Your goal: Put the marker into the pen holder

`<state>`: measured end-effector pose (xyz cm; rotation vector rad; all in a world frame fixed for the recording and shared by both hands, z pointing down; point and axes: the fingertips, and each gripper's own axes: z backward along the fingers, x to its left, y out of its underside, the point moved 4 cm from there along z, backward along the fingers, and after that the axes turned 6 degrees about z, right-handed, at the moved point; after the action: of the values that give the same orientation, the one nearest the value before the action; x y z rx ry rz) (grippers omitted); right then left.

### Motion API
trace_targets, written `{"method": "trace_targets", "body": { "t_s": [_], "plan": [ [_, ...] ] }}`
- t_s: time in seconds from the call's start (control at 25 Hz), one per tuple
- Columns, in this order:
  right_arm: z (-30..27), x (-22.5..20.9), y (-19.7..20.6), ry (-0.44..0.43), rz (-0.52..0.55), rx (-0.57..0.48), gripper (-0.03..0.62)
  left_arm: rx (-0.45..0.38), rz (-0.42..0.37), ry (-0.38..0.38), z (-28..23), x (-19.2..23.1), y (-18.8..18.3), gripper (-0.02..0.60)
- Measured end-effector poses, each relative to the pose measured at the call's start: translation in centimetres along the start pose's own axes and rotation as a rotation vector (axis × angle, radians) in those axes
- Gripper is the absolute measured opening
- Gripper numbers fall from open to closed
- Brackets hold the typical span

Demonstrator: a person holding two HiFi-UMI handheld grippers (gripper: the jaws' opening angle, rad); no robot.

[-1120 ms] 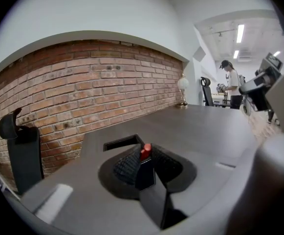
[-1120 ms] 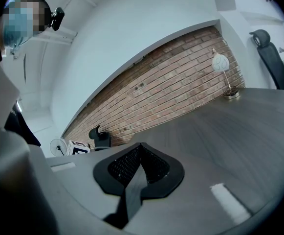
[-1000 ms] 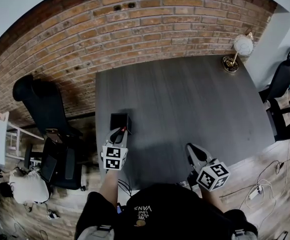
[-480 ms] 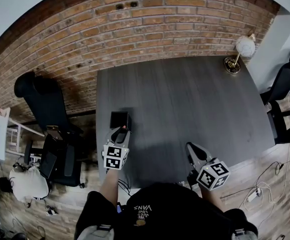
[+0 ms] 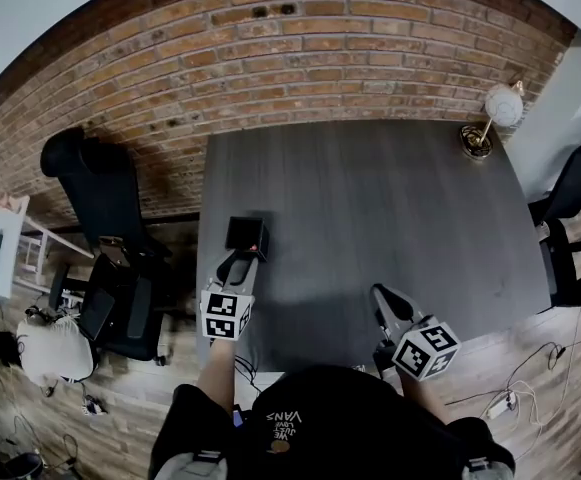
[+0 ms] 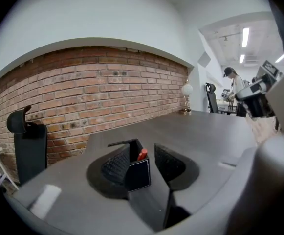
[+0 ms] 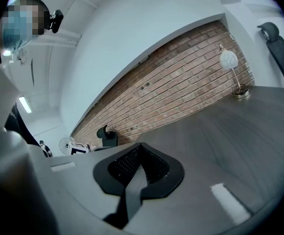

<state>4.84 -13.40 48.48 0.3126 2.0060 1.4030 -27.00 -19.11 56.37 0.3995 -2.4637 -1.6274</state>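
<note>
Marker (image 6: 142, 154) in pen holder (image 6: 138, 174)
Only red tip showed. L tool (image 6: 142, 152) jaws just opened wide, holder between; R tool (image 7: 139, 148) closed, empty.

The camera on your head looks steeply down past your shoulders onto the grey table (image 5: 370, 218), with the brick wall (image 5: 270, 58) arcing across the top of its frame. The camera on your left gripper (image 5: 238, 265) sits low over the tabletop and faces that wall, with the pen holder (image 6: 138, 174) close in front of its lens. The camera on your right gripper (image 5: 382, 303) also rides low, but is rolled to one side and looks along the table to the far wall. All three views share the table, the wall, the lamp (image 5: 498, 113) at the far corner and the black chair (image 5: 90, 198).
</note>
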Motion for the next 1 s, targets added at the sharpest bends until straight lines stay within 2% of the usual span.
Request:
{"method": "trace_targets", "body": {
  "t_s": [0.44, 0.6, 0.68, 1.0],
  "plan": [
    [-0.7, 0.0, -1.5, -0.109, 0.043, -0.01, 0.002, -0.108, 0.012, -0.061, 4.6, -2.7, -2.8, 0.169],
    [-1.0, 0.0, -1.7, -0.149, 0.056, -0.005, 0.002, -0.149, 0.049, -0.084, 6.6, -3.6, -3.5, 0.167],
    [-1.1, 0.1, -1.9, -0.169, 0.057, -0.003, 0.002, -0.169, 0.07, -0.098, 7.5, -4.0, -3.8, 0.135],
    [-1.4, 0.3, -1.8, -0.243, 0.072, 0.017, 0.002, -0.209, 0.092, -0.14, 10.5, -6.1, -4.4, 0.082]
  ]
}}
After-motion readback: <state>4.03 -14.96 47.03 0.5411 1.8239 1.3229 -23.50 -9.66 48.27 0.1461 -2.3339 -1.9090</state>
